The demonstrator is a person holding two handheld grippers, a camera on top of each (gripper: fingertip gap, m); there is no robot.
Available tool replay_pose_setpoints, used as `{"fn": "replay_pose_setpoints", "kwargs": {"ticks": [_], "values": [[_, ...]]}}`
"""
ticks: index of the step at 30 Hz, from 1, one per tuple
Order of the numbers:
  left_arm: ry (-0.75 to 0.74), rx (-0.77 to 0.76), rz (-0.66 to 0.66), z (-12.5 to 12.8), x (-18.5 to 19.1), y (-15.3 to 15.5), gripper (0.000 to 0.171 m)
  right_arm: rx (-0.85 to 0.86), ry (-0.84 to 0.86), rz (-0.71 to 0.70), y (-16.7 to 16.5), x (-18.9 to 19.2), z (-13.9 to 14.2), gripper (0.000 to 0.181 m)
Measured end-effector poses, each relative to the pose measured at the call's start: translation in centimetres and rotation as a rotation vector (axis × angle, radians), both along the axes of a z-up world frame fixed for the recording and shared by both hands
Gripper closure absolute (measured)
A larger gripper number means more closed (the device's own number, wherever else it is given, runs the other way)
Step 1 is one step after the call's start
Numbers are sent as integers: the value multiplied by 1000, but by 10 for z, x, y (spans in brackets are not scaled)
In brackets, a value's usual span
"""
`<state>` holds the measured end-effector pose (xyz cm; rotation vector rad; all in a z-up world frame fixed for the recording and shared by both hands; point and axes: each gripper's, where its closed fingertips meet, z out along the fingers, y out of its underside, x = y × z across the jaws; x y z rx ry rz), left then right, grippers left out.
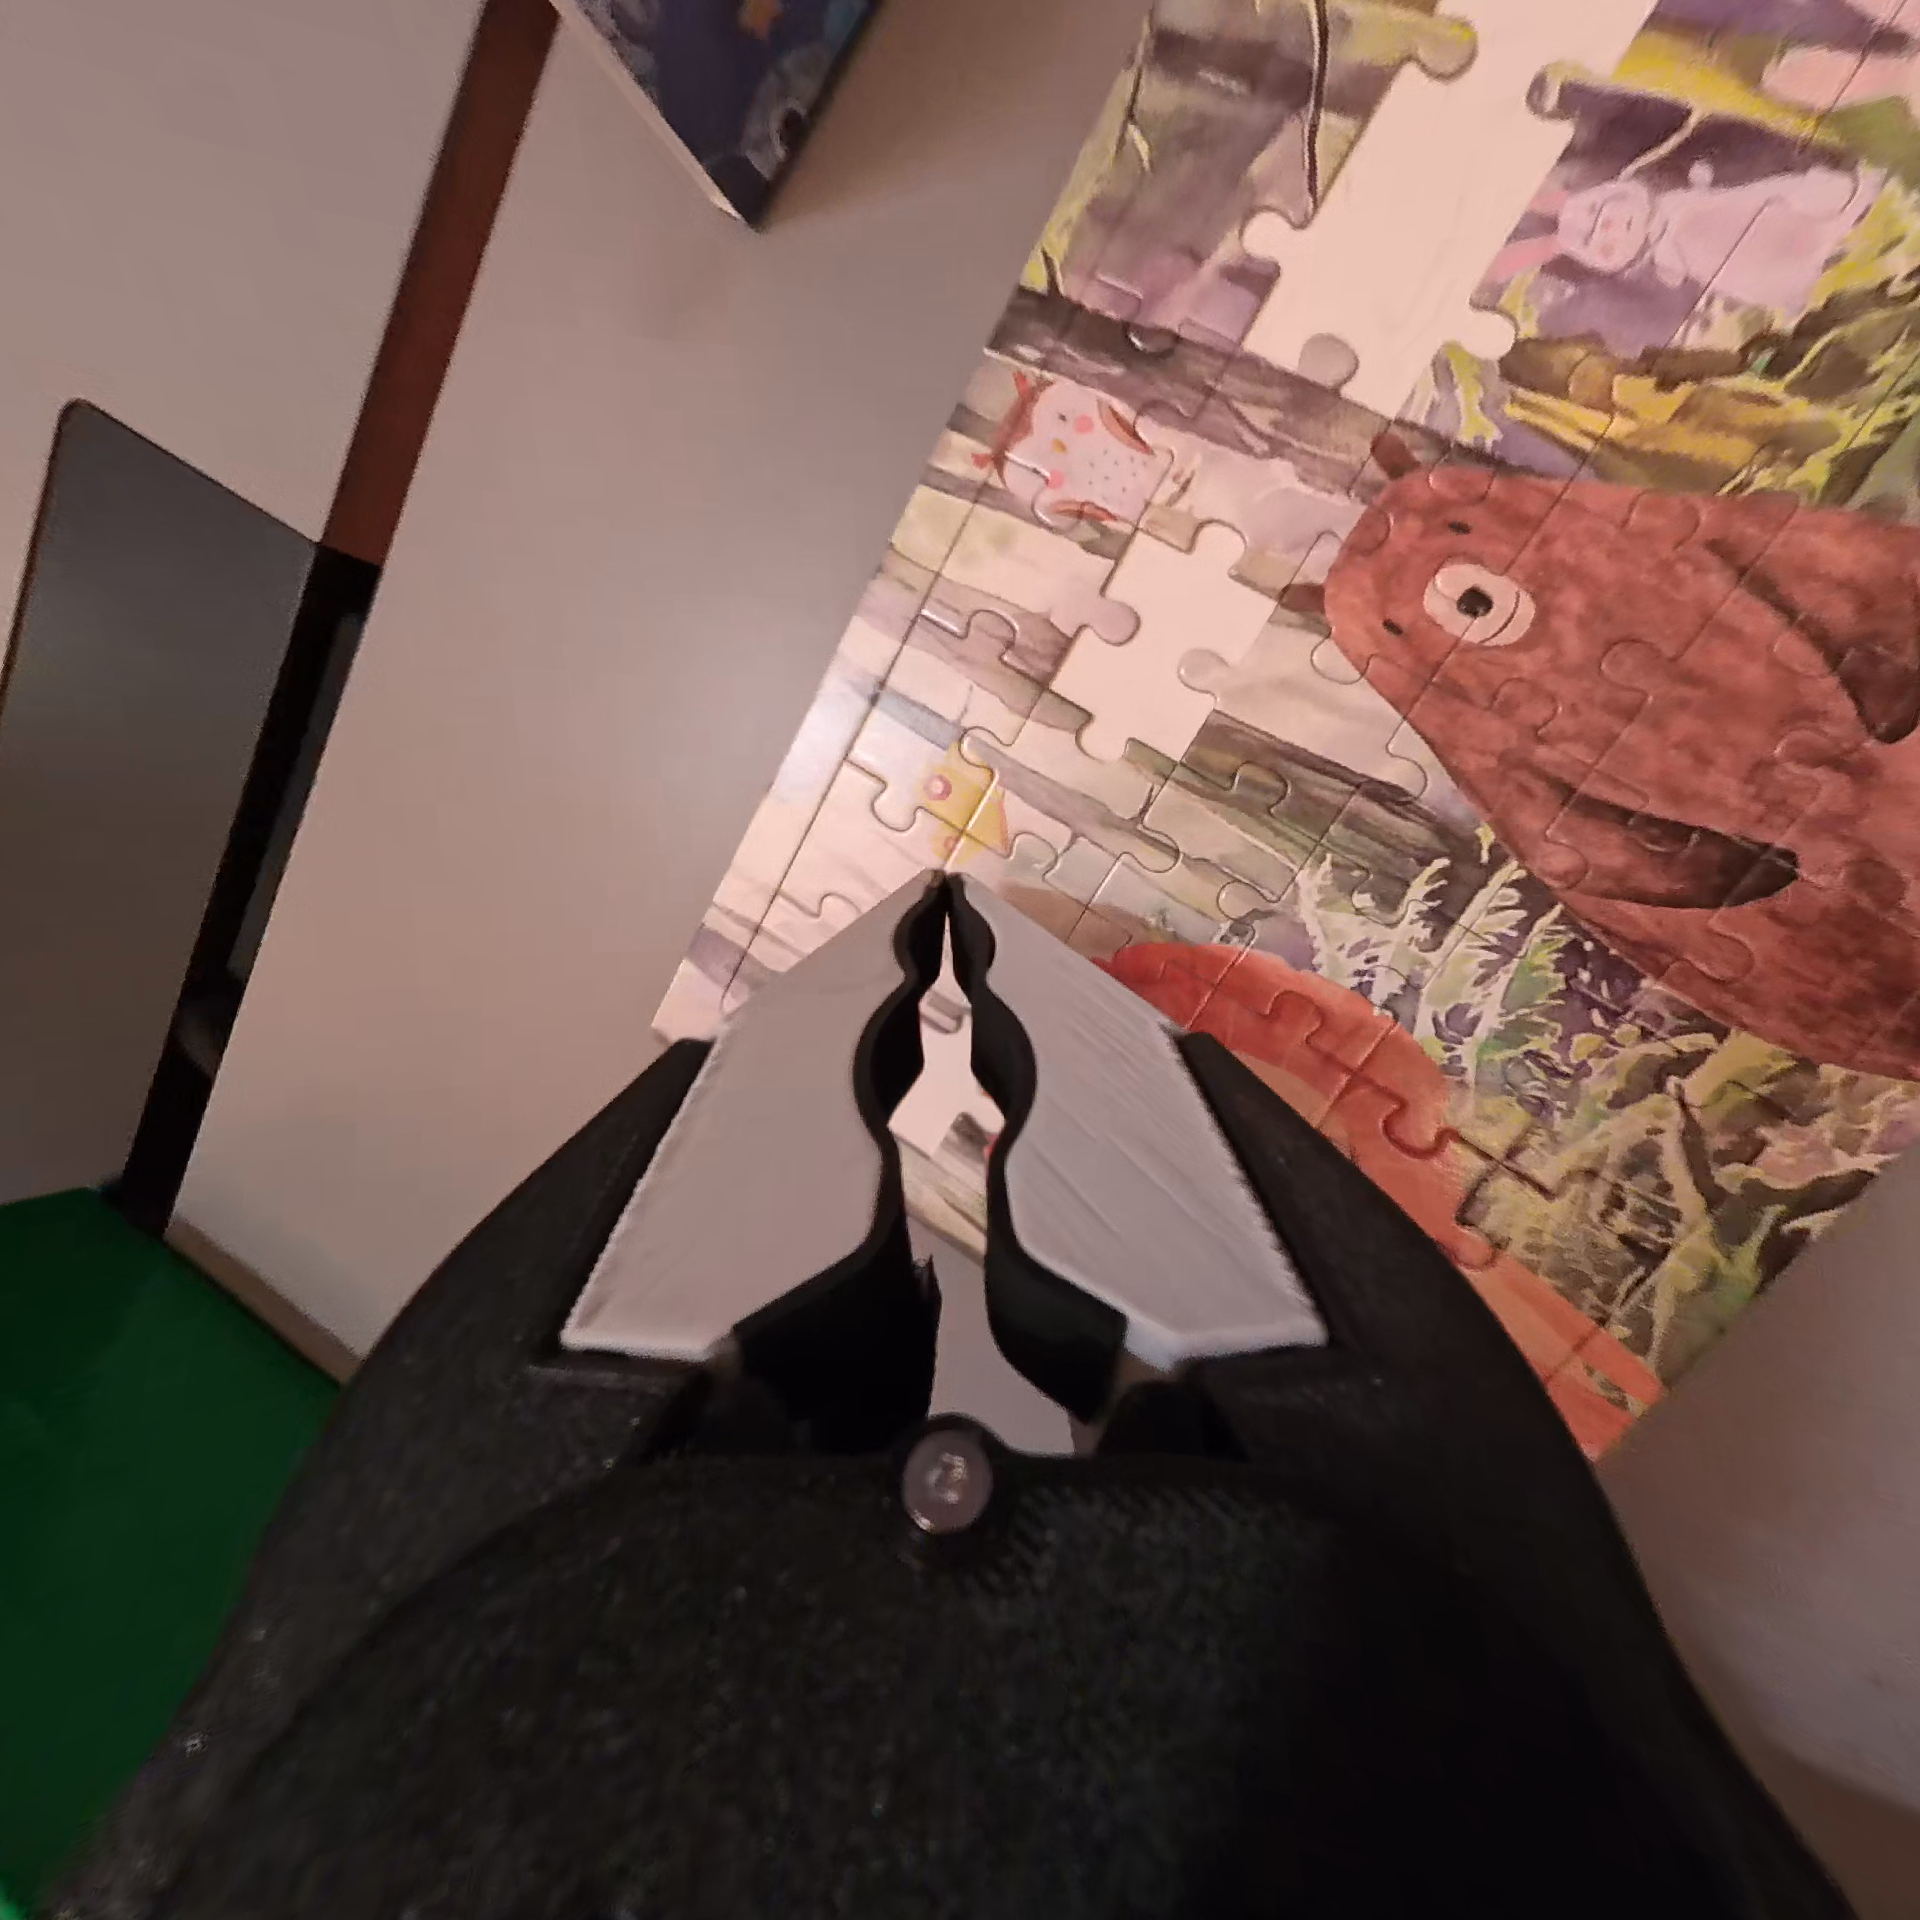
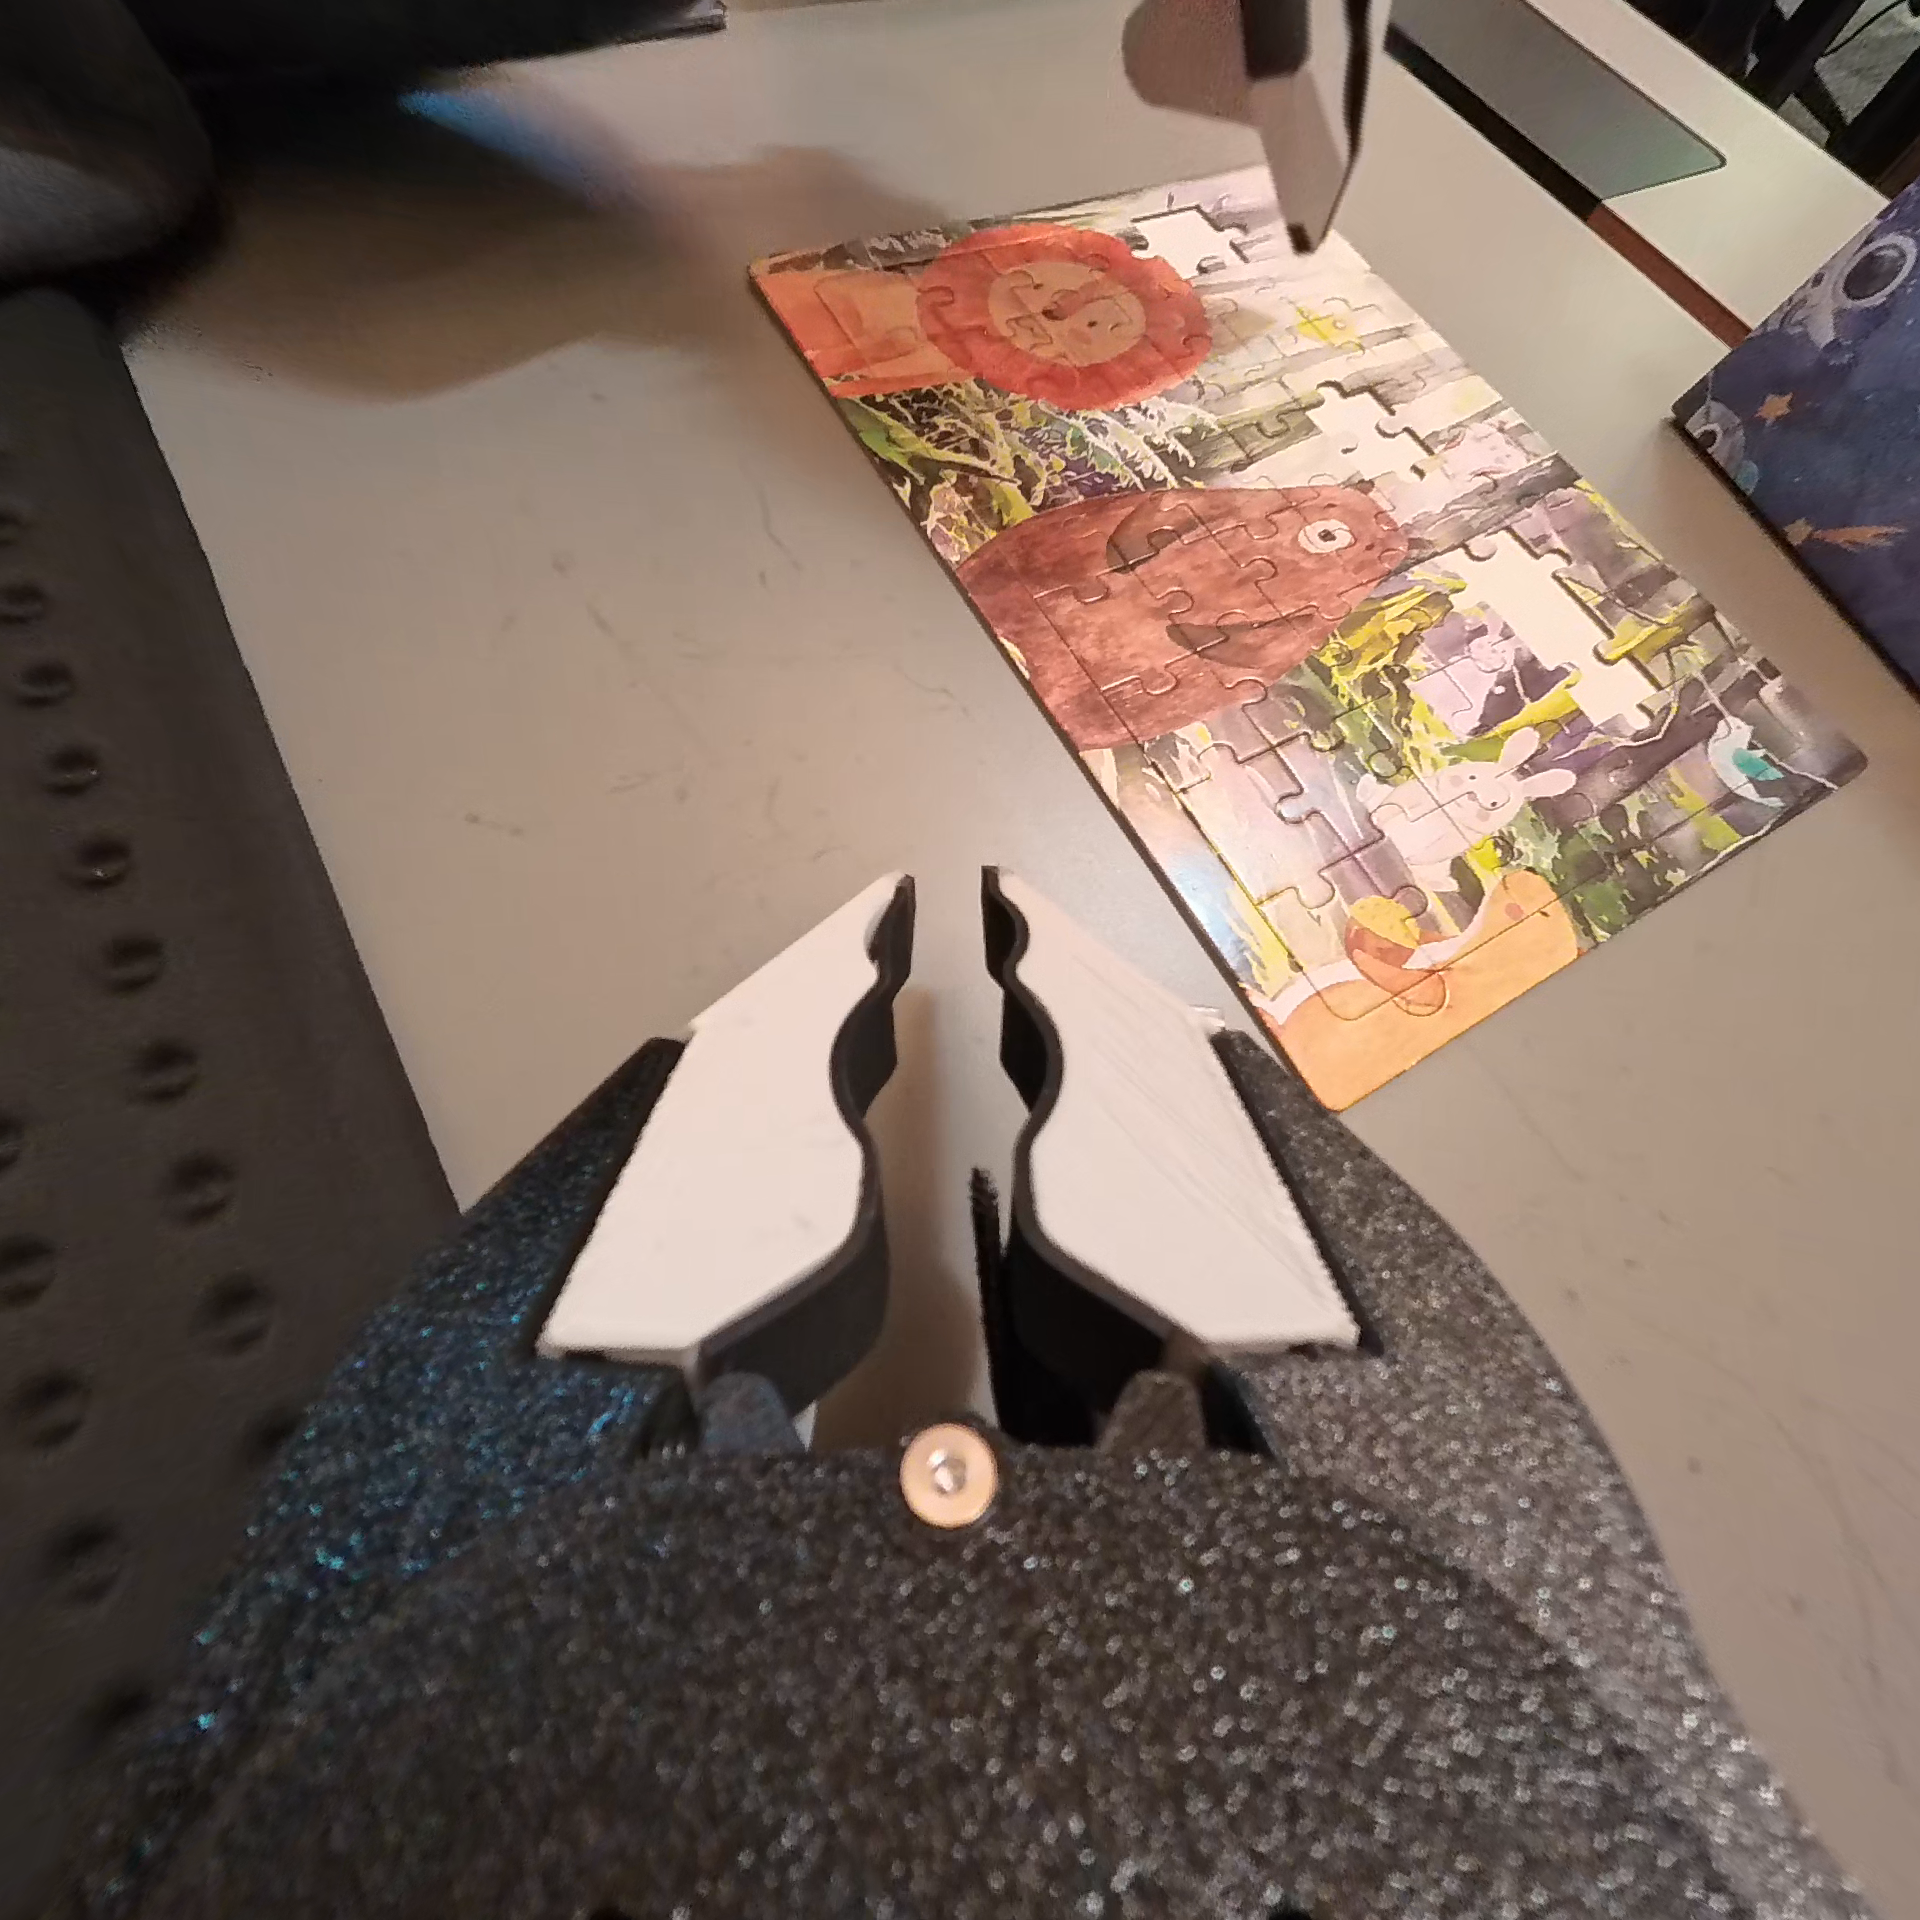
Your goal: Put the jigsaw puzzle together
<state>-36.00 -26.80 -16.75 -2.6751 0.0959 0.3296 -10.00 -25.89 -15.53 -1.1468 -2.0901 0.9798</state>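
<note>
On the table [image 2: 582, 665], right of centre: jigsaw puzzle [image 2: 1226, 582] lies flat, mostly assembled | left: several white gaps on its far side, no loose pieces in view | left gripper [image 1: 943, 881] clenched, empty, over puzzle's corner | right gripper [image 2: 948, 894] released, empty, near puzzle's edge

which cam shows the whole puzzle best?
Right wrist view: the puzzle lies fully in frame on the table, all four edges and the gaps visible. Left wrist view crops it and its own shut left gripper covers the near corner, though pieces look larger there.
</note>
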Motion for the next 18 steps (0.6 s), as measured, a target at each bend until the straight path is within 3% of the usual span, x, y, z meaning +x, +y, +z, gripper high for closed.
{"fn": "replay_pose_setpoints", "kwargs": {"ticks": [4,9,14,16,18], "values": [[2,25,45,9,-2,-12,171,-4,-1,-1,0,0,0,169],[-40,12,72,-17,0,-22,171,4,-5,1,0,0,-1,169],[-29,30,86,-17,1,-21,171,5,14,-19,3,-1,2,168],[-15,31,122,-13,0,-21,169,6,61,-63,10,-3,12,166],[11,112,174,9,4,-18,158,-44,154,-121,24,1,36,167]]}}
